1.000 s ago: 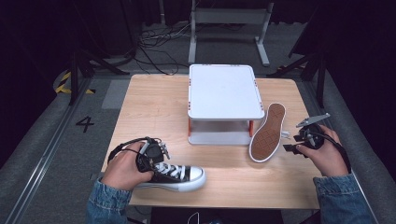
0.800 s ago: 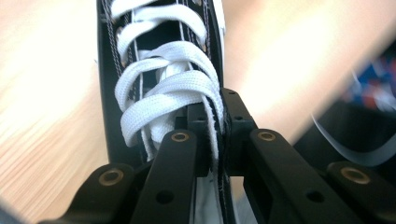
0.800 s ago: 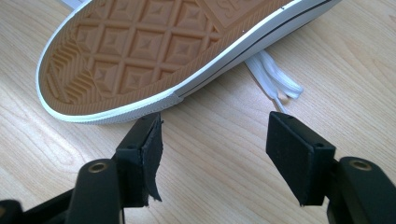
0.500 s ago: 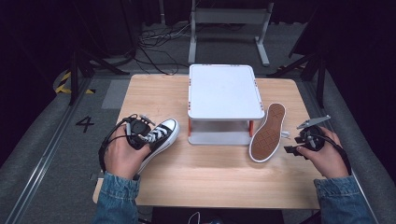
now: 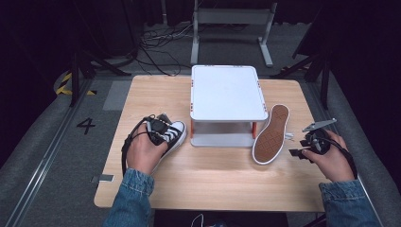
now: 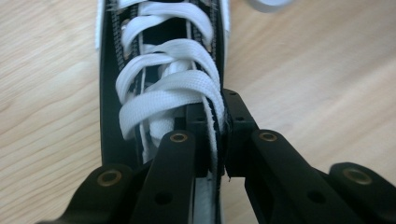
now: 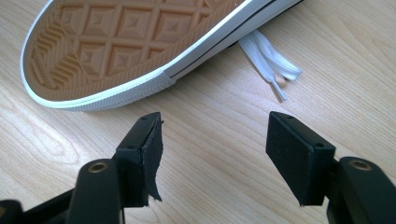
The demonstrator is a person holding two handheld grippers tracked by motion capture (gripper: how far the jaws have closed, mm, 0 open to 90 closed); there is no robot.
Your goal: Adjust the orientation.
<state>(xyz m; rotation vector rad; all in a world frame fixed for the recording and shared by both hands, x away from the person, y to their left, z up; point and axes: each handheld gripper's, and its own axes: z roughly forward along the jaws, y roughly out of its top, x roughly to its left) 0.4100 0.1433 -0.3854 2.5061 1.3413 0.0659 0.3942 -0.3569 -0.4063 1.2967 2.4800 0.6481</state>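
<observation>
I count two sneakers and one white stand: my left gripper [image 5: 158, 126] is clenched on the laced upper of the black sneaker [image 5: 172, 135], toe toward the white stand [image 5: 227, 92] just left of it. The second sneaker [image 5: 270, 135] lies on its side right of the stand, tan sole showing. My right gripper [image 5: 302, 146] sits released on the table [image 5: 213, 179] beside it, nothing between its jaws.
</observation>
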